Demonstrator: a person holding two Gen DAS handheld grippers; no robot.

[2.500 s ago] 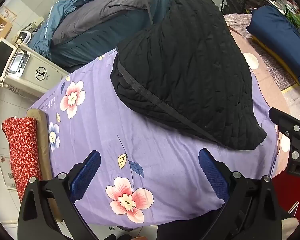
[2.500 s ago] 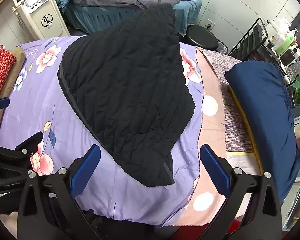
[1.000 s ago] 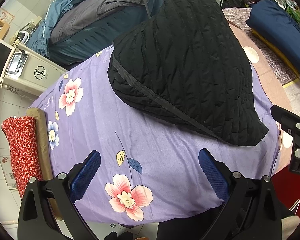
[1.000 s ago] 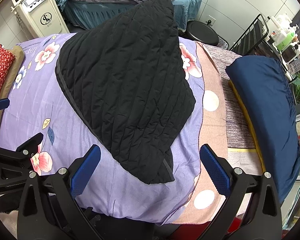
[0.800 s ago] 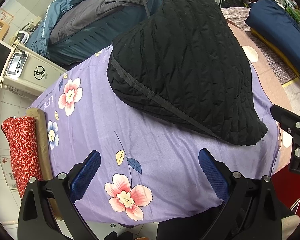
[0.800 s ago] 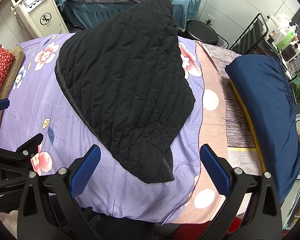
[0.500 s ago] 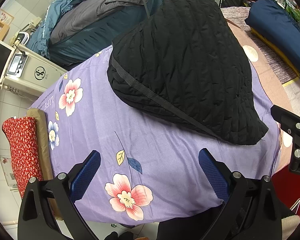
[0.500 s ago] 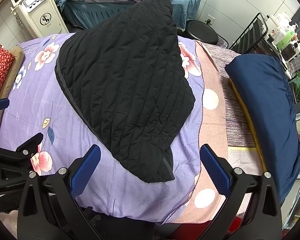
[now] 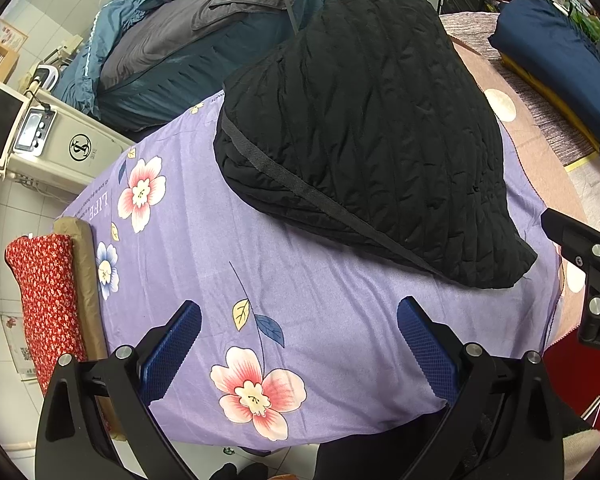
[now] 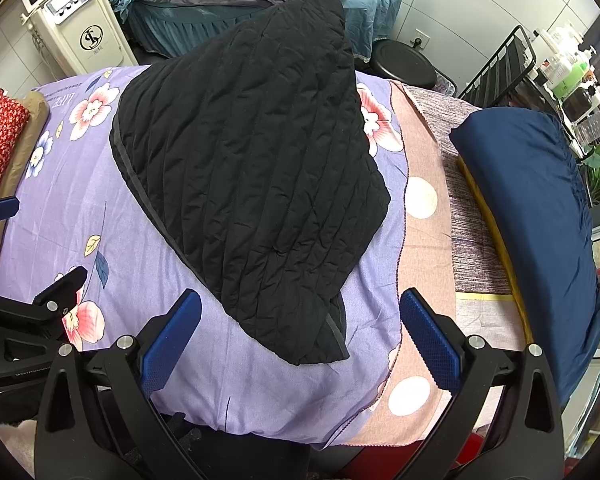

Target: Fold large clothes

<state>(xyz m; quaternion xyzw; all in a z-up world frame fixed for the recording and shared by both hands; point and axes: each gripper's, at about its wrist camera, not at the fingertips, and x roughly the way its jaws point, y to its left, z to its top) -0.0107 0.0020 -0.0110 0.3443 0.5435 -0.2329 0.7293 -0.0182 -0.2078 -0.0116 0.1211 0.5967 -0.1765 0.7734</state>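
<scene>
The black quilted jacket (image 10: pixel 252 168) lay folded on the purple floral sheet (image 9: pixel 324 320), which read "LIFE" near one edge. Both the left gripper (image 9: pixel 298 344) and right gripper (image 10: pixel 300 340) hovered above it, jaws spread and empty. A cream machine (image 10: pixel 86 34) stood beyond.

Sheet print: "LIFE" in capitals on the purple flowered bedsheet (image 9: pixel 100 207), at nine o'clock, small illegible lines beside it.
Machine emblem: round black monogram on the cream cabinet-shaped machine (image 10: pixel 93 38), letters unclear.
</scene>
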